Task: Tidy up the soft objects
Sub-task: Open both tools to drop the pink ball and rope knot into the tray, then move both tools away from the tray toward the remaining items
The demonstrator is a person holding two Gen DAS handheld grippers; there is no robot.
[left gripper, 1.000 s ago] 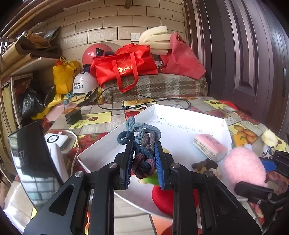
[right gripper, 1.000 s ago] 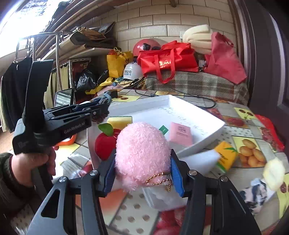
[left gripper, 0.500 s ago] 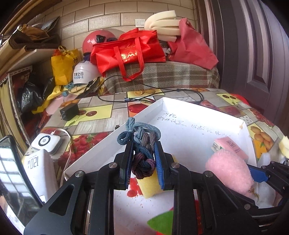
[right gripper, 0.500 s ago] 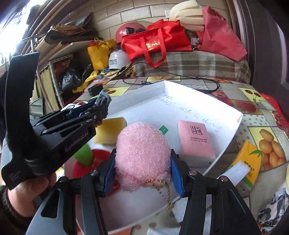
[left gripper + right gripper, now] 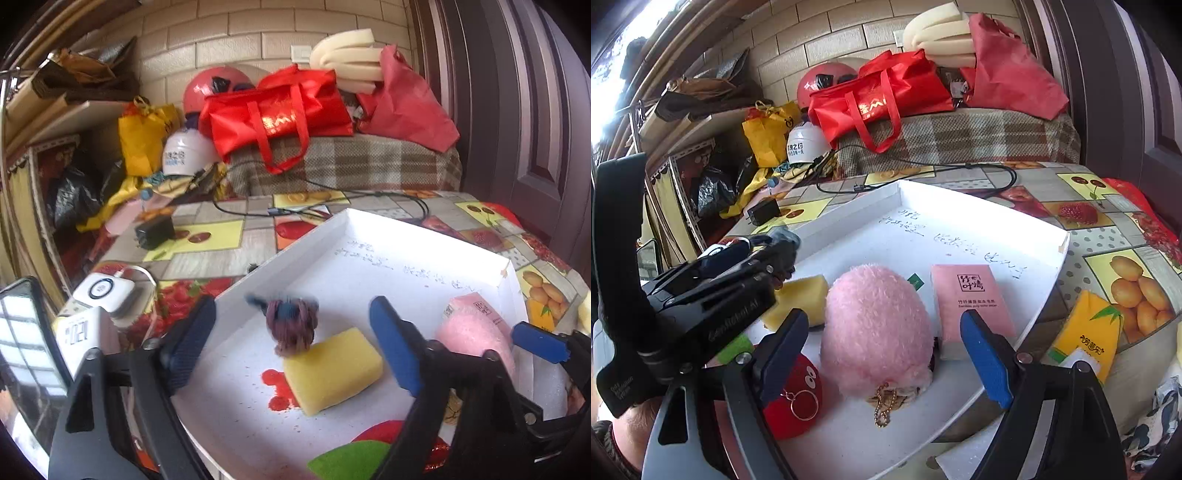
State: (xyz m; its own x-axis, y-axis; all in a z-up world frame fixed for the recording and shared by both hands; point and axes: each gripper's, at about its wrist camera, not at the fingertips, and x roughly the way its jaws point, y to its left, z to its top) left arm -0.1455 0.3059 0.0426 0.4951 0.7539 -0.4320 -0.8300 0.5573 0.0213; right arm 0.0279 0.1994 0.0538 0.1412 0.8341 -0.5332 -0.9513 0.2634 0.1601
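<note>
A white tray (image 5: 424, 236) (image 5: 982, 206) lies on the fruit-print tablecloth. Over it my left gripper (image 5: 295, 343) is opening its jaws, and the knotted blue and maroon cord bundle (image 5: 291, 325) sits blurred between them, free of the pads, at the edge of a yellow sponge (image 5: 332, 369) (image 5: 798, 299). My right gripper (image 5: 882, 354) is opening too; the pink plush ball (image 5: 875, 328) (image 5: 472, 336) with a bead chain rests on the tray between its pads, apart from both. A red plush toy (image 5: 794, 398) and a pink tissue pack (image 5: 971, 299) lie beside it.
A yellow tissue pack (image 5: 1086, 332) lies right of the tray. A black adapter (image 5: 155, 230), a cable (image 5: 369, 199) and a white device (image 5: 105, 291) sit on the table. Red bags (image 5: 277, 110), helmets and foam are piled on the plaid-covered bench behind. A hand (image 5: 635, 417) holds the left gripper.
Both grippers have opened. The cord bundle has dropped out of the left jaws onto the tray by the sponge, and the pink plush has been let go and rests on the tray.
</note>
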